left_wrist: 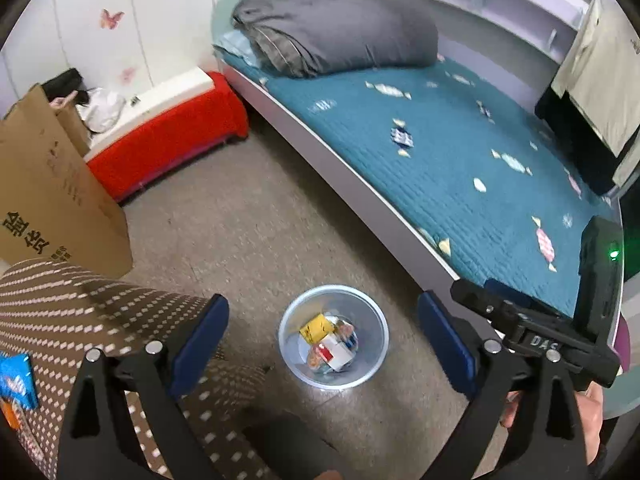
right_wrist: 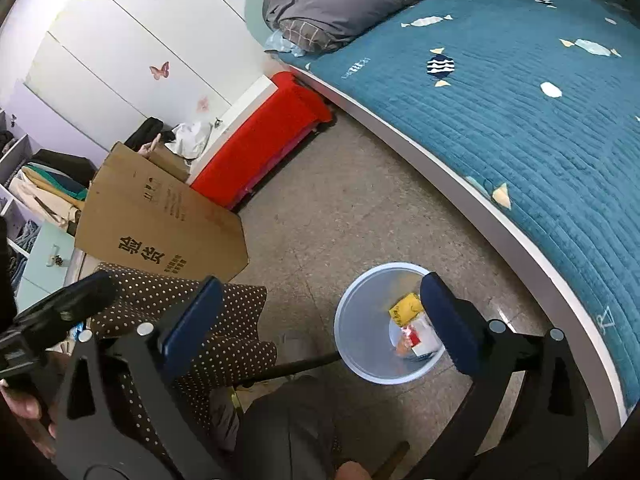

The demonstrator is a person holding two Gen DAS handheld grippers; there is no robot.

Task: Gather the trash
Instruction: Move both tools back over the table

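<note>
Below and between the spread fingers of the left gripper [left_wrist: 322, 338] stands the pale blue bin [left_wrist: 290, 322] on the speckled floor [left_wrist: 248, 208], with trash inside it: a yellow packet [left_wrist: 316, 328], a red and white wrapper [left_wrist: 330, 352] and some blurred scraps that are hard to name. Both jaws of this gripper stand wide apart and nothing lies between the pads. From the right gripper [right_wrist: 320, 322], the same bin [right_wrist: 360, 320] sits under its right-hand finger, which covers part of the rim; the yellow packet [right_wrist: 406, 308] shows just beside that pad. Its jaws are wide too, and empty.

By my judgement the step in hand is the drop: both grippers are over or near the bin with nothing in them, so the pieces now lie inside. The next move calls for finding more trash. A blue packet [left_wrist: 16, 380] lies to the left of the left gripper on a brown dotted cushion [left_wrist: 120, 300], cut off by the picture's edge; whether it is trash I cannot tell.

Further out, a cardboard box [right_wrist: 160, 224] leans beyond the cushion, a red bench [right_wrist: 264, 140] stands behind it, and the teal bed [right_wrist: 520, 120] runs along the right. The bin's bottom is blurred.
</note>
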